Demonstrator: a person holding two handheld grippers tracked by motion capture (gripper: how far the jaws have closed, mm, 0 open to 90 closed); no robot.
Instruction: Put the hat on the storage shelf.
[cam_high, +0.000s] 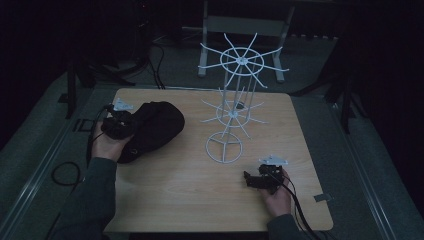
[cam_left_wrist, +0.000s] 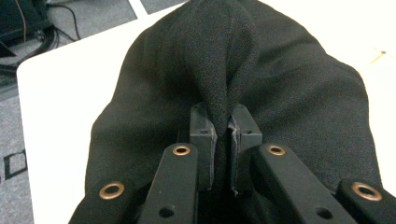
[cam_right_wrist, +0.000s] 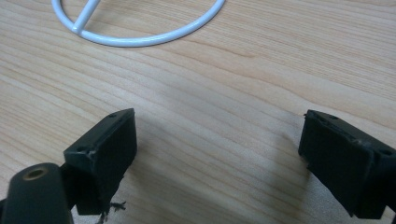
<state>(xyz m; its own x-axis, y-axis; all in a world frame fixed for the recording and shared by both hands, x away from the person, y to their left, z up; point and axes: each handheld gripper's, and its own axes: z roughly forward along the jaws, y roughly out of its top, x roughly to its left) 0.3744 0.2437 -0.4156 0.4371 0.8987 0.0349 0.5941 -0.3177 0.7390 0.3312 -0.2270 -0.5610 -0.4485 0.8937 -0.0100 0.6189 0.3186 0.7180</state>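
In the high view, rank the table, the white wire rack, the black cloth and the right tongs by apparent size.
1. Table, by far the largest.
2. White wire rack and black cloth: near alike in spread; the rack rises toward the camera, so unranked.
3. Right tongs, smallest.

The left black two-jaw hand-held gripper (cam_high: 121, 121), in a grey-sleeved person's left hand (cam_high: 106, 145), has its jaws pinched together; the right black hand-held gripper (cam_high: 251, 179), in the right hand (cam_high: 277, 199), holds its jaws spread wide, pointing left.
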